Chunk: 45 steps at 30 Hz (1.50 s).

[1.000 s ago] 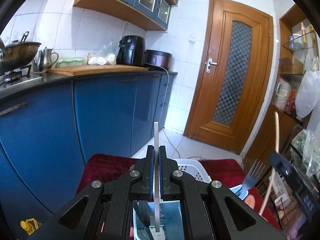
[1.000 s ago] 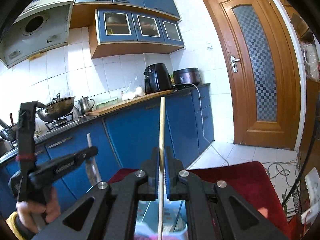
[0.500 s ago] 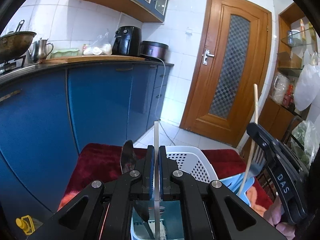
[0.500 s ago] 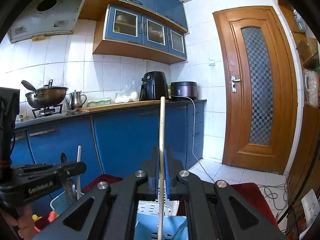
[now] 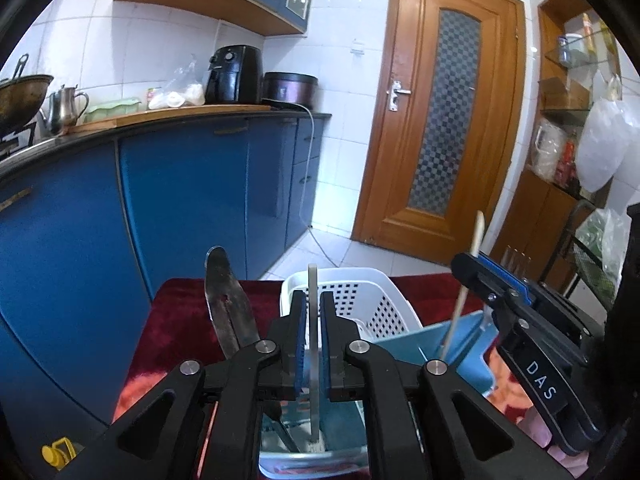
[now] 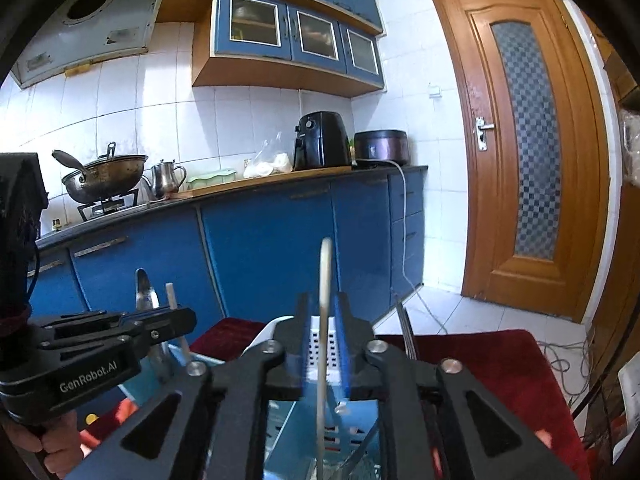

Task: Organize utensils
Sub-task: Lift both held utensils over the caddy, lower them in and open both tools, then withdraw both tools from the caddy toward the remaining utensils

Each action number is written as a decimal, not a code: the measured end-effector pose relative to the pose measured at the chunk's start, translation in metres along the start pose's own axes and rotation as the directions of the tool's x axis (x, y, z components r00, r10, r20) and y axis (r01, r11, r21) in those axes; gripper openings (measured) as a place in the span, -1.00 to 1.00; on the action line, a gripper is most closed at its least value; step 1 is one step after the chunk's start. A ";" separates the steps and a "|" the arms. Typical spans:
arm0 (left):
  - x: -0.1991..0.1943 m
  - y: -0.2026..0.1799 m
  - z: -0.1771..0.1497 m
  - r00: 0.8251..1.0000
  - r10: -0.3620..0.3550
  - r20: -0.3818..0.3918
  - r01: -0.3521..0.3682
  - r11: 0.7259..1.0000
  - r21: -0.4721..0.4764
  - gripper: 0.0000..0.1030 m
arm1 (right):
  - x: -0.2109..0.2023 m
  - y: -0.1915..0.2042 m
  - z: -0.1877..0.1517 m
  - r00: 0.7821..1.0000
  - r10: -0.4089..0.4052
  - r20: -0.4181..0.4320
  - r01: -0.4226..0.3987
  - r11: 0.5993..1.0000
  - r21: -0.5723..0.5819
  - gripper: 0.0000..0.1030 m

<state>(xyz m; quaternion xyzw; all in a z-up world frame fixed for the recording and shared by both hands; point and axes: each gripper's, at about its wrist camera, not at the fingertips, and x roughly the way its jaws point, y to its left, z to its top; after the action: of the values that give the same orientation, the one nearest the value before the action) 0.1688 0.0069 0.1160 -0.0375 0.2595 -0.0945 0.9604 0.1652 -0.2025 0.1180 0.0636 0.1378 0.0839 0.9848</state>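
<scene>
Now opening claws (utensils between)

a red cloth-covered table carries a white basket and, seemingly, a blue holder.

Utensils standing in a holder on a cloth-covered table, kitchen counter behind

A white stick is standing upright in the holder, with a knife sitting to its left and a wooden stick leaning to its right; a perforated basket is sitting just behind the holder on the table, while the counter is running along behind and to the left, and the door is standing to the right.
</scene>
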 end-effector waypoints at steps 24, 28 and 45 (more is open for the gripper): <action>-0.084 -0.006 -0.019 0.996 -0.077 -0.036 0.076 0.997 -0.020 -0.42 | -0.097 0.013 0.001 0.992 0.069 -0.110 -0.058 0.994 0.096 -0.50; -0.094 -0.004 -0.031 0.994 -0.088 -0.065 0.086 0.996 -0.036 -0.42 | -0.108 0.015 -0.011 0.987 0.061 -0.147 -0.047 0.994 0.096 -0.49; -0.082 -0.008 -0.095 0.970 -0.115 -0.216 0.097 0.991 -0.091 -0.42 | -0.120 0.001 -0.080 0.950 0.056 -0.308 -0.002 0.985 0.174 -0.46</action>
<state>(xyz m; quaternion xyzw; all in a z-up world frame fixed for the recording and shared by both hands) 0.0496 0.0130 0.0755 -0.0791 0.3659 -0.1387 0.9169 0.0286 -0.2149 0.0731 0.1363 0.2973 0.0951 0.9402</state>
